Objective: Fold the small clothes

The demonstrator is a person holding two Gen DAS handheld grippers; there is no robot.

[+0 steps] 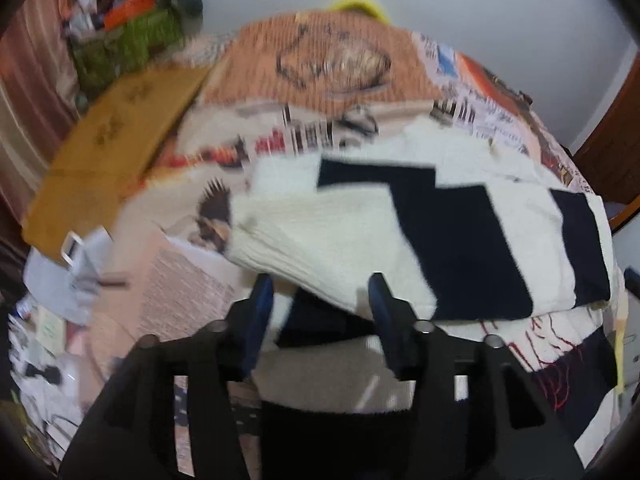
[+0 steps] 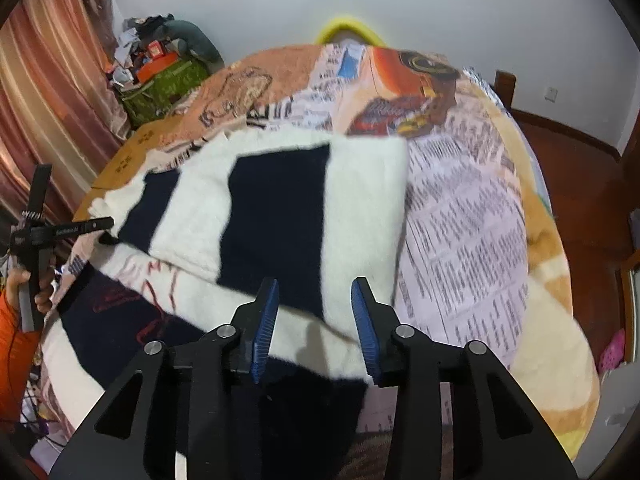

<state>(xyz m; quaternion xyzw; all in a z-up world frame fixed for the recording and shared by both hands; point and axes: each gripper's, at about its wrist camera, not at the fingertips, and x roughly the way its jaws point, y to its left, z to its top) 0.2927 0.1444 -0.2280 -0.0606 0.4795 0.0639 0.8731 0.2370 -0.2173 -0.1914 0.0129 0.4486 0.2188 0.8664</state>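
Both claws, your left gripper (image 1: 320, 288) and right gripper (image 2: 314, 292), stand released over the striped sweater (image 2: 280, 208), clamping nothing. Ahead of them its upper part lies doubled over, so one fold looks done. Beneath them the lower part remains unfolded.

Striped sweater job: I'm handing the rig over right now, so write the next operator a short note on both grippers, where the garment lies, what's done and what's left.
Left gripper: open, nothing between its blue pads, over the near left edge of the fold.
Right gripper: open, empty, above the near right edge.
White and navy striped knit sweater: lies on the printed blanket covering the bed, one part already folded over the rest. The lower layer with red stitching sticks out toward the near left.
Done: first fold laid down, both grippers free of it.
Left: probably fold that lower part in and square the bundle up.
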